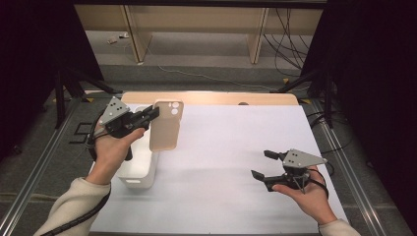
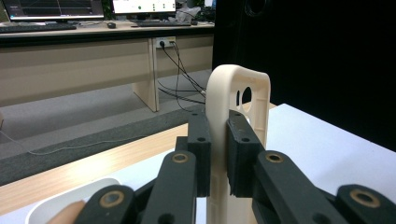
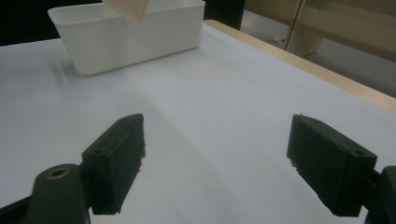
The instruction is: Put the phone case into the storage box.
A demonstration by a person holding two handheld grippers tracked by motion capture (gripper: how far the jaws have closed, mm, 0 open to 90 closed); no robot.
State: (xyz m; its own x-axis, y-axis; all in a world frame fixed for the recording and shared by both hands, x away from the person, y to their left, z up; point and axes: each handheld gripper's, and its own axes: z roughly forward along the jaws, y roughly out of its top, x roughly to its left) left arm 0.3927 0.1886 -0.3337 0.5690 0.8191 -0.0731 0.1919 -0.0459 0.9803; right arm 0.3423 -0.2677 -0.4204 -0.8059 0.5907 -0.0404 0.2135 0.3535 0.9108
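Here, in the high view, the left tool (image 1: pixel 152 115) sits at upper left of the frame, its jaws clamped on one long edge of a beige phone case (image 1: pixel 166 125). The case hangs upright above the worktop (image 1: pixel 231 147), camera cut-outs at its top, just right of a white bin (image 1: pixel 137 169). The bin stands at the worktop's left edge; a hand and the tool cover part of it, and what its inside holds cannot be told. At lower right of the frame the right tool (image 1: pixel 261 164) is held with jaws wide apart and nothing between them.

In the left gripper view, the left tool (image 2: pixel 218 140) pinches the case (image 2: pixel 238 102) at centre frame, both pads pressed on its rim. The bin's rim (image 2: pixel 51 205) curves at lower left.

In the right gripper view, the right tool (image 3: pixel 215 154) gapes over bare worktop (image 3: pixel 224 93). The bin (image 3: pixel 126 32) stands at upper left, its inside hidden from this angle, with the case's lower corner (image 3: pixel 128 8) hanging in front of its rim.
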